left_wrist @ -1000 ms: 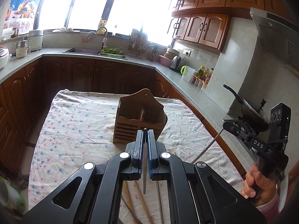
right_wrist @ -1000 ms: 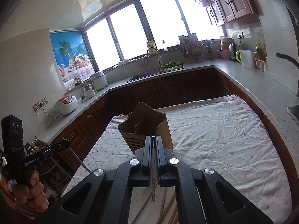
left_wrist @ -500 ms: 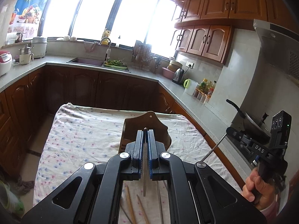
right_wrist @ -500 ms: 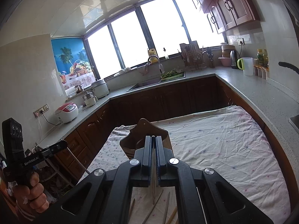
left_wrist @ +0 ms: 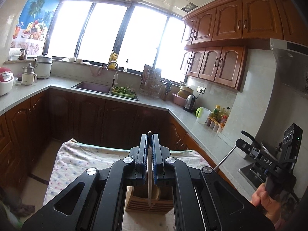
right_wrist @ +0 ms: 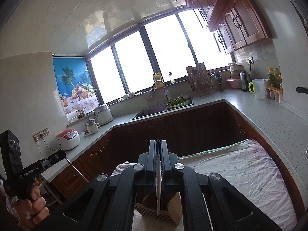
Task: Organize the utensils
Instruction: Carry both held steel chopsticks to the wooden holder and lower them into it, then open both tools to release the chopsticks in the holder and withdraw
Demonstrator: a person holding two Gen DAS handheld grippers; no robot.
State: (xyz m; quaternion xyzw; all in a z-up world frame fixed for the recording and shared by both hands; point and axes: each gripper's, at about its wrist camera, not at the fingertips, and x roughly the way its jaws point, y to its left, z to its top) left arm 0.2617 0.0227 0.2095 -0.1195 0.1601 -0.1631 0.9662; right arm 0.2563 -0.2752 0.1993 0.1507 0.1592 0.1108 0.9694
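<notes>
My left gripper (left_wrist: 149, 137) is shut on a thin metal utensil (left_wrist: 149, 181) that hangs down between the fingers, its lower end over the wooden utensil holder (left_wrist: 148, 204). My right gripper (right_wrist: 158, 143) is shut on another thin metal utensil (right_wrist: 158, 190), hanging over the same wooden holder (right_wrist: 159, 209). The holder stands on the floral tablecloth (left_wrist: 77, 159), directly below both grippers. Each gripper shows in the other's view, the right gripper (left_wrist: 240, 141) with its rod sticking down, and the left gripper (right_wrist: 62, 154) likewise.
A grey counter (left_wrist: 194, 127) runs round the table, with a sink (left_wrist: 92, 87), a dish rack (left_wrist: 152, 84), a kettle (left_wrist: 189, 100), a jug (left_wrist: 202, 115) and bottles. Rice cookers (right_wrist: 68, 138) stand at left. A wok (left_wrist: 269, 150) sits by the right hand.
Both grippers have risen and tilted upward, each still holding its utensil. The holder has dropped to the bottom of both views, and the chopsticks on the cloth are out of sight.
</notes>
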